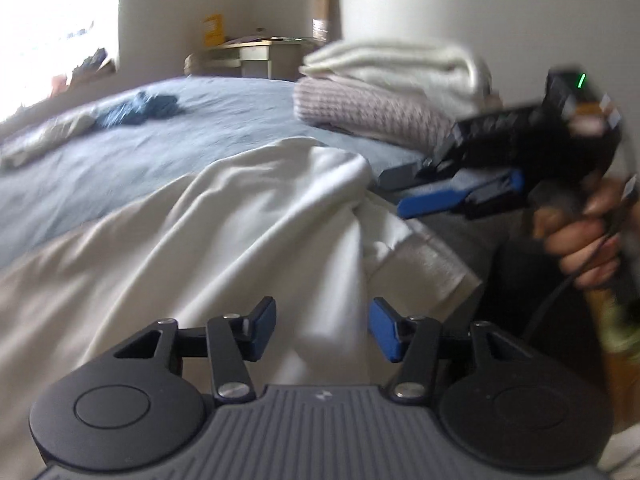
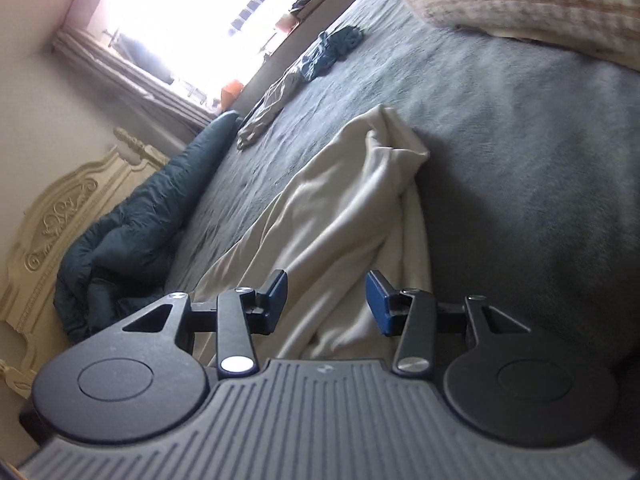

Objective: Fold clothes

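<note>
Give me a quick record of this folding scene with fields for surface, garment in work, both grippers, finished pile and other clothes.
surface: bed with grey-blue cover
garment in work: cream garment, rumpled, spread along the near edge of the bed
left gripper: jaws apart over the cream garment, nothing pinched
right gripper: jaws apart over the same garment, nothing pinched
finished pile: white folded item on a pink knit one
other clothes: dark blue crumpled garment and a beige one, far side
</note>
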Tool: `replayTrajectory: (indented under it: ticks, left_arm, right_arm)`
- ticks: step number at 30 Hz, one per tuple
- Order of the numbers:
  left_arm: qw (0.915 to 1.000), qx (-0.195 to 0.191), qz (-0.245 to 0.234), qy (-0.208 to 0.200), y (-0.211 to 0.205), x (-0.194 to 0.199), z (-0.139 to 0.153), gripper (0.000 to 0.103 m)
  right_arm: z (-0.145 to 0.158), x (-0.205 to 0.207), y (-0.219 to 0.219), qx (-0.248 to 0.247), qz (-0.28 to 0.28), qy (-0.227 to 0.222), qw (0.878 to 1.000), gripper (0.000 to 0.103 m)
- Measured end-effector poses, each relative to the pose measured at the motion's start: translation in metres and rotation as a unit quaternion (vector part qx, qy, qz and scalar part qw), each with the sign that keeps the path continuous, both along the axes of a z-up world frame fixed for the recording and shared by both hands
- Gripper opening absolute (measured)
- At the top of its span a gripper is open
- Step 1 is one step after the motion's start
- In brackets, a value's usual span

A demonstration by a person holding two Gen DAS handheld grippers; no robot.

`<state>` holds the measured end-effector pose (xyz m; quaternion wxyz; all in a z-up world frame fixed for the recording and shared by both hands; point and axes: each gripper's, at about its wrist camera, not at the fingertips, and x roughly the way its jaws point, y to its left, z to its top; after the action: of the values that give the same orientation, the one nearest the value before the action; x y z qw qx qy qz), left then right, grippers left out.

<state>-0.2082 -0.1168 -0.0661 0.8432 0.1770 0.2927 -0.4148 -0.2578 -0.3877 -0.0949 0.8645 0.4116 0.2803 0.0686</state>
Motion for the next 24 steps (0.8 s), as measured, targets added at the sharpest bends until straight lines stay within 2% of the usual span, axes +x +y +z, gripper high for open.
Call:
replayTrajectory:
  ticks: [1,2,3,4,5,7,9,10,11,14,16,17,21,22,24]
  left_arm:
    - [0.9999,0.014,0.000,-0.007,-0.007,0.000,-0.005,0.039]
    - [0.9998,0.019,0.000,-0.008,-0.009,0.001,-0.009,0.036]
    - [0.9999,0.013,-0.001,-0.001,-0.008,0.003,-0.009,0.028]
    - [0.9999,0.001,-0.005,0.012,-0.004,0.005,-0.008,0.013]
    - [0.9995,-0.014,-0.011,0.027,0.001,0.007,-0.005,0.008]
    - [0.9949,-0.066,-0.028,0.071,0.015,0.012,0.005,0.006]
    - [0.9850,-0.116,-0.055,0.115,0.022,0.015,0.011,0.003]
    - [0.9797,-0.135,-0.068,0.132,0.024,0.015,0.013,0.004]
    - [0.9778,-0.137,-0.075,0.139,0.023,0.014,0.012,0.005]
    - [0.9770,-0.109,-0.089,0.160,0.009,0.008,-0.007,0.006]
    - [0.9782,-0.087,-0.085,0.168,0.005,0.000,-0.016,0.019]
    - [0.9787,-0.081,-0.082,0.170,0.006,-0.004,-0.019,0.022]
    - [0.9801,-0.087,-0.065,0.166,0.040,-0.021,-0.012,0.051]
    - [0.9814,-0.088,-0.052,0.163,0.052,-0.025,-0.009,0.055]
    - [0.9830,-0.087,-0.018,0.160,0.081,-0.033,-0.002,0.055]
  right_arm:
    - [-0.002,-0.004,-0.003,0.000,-0.004,0.000,1.000,0.043]
    - [-0.004,-0.008,-0.006,0.001,-0.008,0.000,1.000,0.043]
    - [-0.006,-0.011,-0.009,0.003,-0.011,0.000,1.000,0.043]
    - [-0.008,-0.014,-0.012,0.006,-0.014,0.000,1.000,0.043]
    - [-0.010,-0.017,-0.015,0.010,-0.016,-0.002,1.000,0.043]
    - [-0.013,-0.019,-0.020,0.017,-0.018,-0.008,1.000,0.043]
    - [-0.016,-0.020,-0.023,0.023,-0.020,-0.012,0.999,0.043]
    - [-0.017,-0.018,-0.025,0.025,-0.020,-0.012,0.999,0.043]
    - [-0.019,-0.017,-0.026,0.027,-0.020,-0.013,0.999,0.043]
    - [-0.022,-0.012,-0.027,0.026,-0.024,-0.009,0.999,0.043]
    - [-0.022,-0.011,-0.027,0.032,-0.025,-0.010,0.999,0.044]
    - [-0.020,-0.011,-0.025,0.031,-0.023,-0.015,0.999,0.044]
    - [-0.003,-0.018,-0.014,0.003,0.005,-0.046,0.999,0.046]
    - [0.001,-0.019,-0.010,-0.005,0.015,-0.052,0.999,0.046]
    - [0.004,-0.018,-0.002,-0.003,0.041,-0.056,0.998,0.047]
